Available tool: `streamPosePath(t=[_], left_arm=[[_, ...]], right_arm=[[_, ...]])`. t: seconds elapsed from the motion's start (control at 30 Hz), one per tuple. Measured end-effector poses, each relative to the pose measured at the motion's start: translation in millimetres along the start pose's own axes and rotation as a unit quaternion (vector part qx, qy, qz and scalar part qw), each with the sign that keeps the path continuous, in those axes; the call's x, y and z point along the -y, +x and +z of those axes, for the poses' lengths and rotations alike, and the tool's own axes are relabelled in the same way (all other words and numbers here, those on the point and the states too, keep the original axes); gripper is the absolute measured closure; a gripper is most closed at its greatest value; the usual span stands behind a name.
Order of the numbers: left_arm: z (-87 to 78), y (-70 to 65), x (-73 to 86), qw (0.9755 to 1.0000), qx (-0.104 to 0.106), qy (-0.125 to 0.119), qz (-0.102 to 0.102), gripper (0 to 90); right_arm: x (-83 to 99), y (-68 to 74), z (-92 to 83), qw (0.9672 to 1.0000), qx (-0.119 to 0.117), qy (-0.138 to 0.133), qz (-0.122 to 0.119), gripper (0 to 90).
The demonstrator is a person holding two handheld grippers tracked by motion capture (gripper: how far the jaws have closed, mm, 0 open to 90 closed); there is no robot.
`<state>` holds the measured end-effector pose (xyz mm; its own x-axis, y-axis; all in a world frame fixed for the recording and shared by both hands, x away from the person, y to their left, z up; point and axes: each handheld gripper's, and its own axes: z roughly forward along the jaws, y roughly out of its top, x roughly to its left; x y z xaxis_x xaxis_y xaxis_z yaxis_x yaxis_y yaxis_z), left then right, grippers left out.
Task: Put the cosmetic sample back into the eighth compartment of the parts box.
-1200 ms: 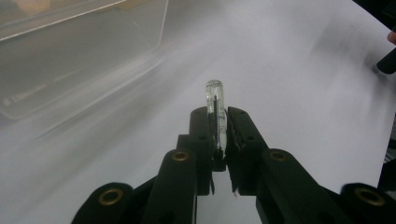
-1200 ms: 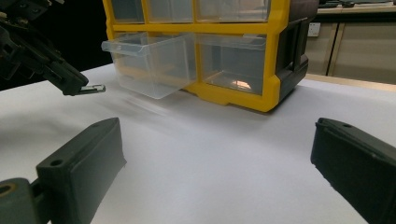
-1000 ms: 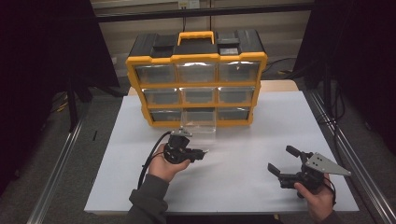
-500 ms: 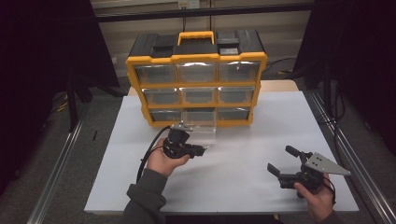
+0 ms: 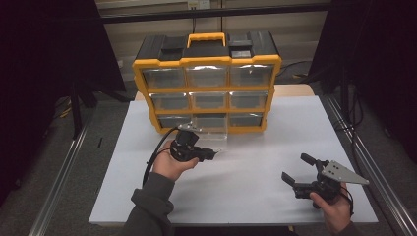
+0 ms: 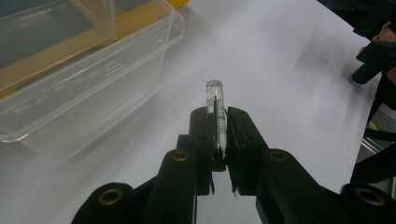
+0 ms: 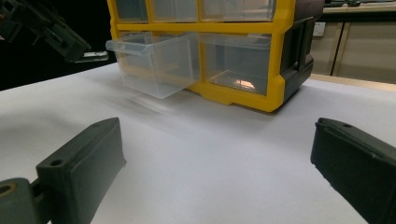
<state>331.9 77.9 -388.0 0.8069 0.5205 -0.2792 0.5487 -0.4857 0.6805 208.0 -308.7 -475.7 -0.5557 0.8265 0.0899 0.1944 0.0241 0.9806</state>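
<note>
Holding a small clear-handled tool (image 6: 215, 100) clenched in the left tongs (image 6: 217, 122), long axis straight out past the tips | open bottom-middle drawer (image 6: 93, 70) sits just beside, off to their left | right tongs (image 7: 215, 154) spread wide, empty, well apart on the tabletop (image 5: 255, 147) | left hand's nearer, so probably a drop-in
</note>
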Motion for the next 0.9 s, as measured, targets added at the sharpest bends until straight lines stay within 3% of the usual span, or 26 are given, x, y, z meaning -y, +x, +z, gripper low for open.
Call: streamPosePath(t=[0.6,0.9], left_arm=[[-9.5,1.2,-14.0,1.0000,-0.004,0.003,0.002,81.2],[-14.4,2.6,-20.1,1.0000,0.004,0.003,0.001,81.2]], right_arm=[[0.0,0.5,0.1,1.0000,0.000,0.000,0.000,1.7],[0.4,-0.3,0.1,1.0000,-0.003,0.004,-0.006,1.7]])
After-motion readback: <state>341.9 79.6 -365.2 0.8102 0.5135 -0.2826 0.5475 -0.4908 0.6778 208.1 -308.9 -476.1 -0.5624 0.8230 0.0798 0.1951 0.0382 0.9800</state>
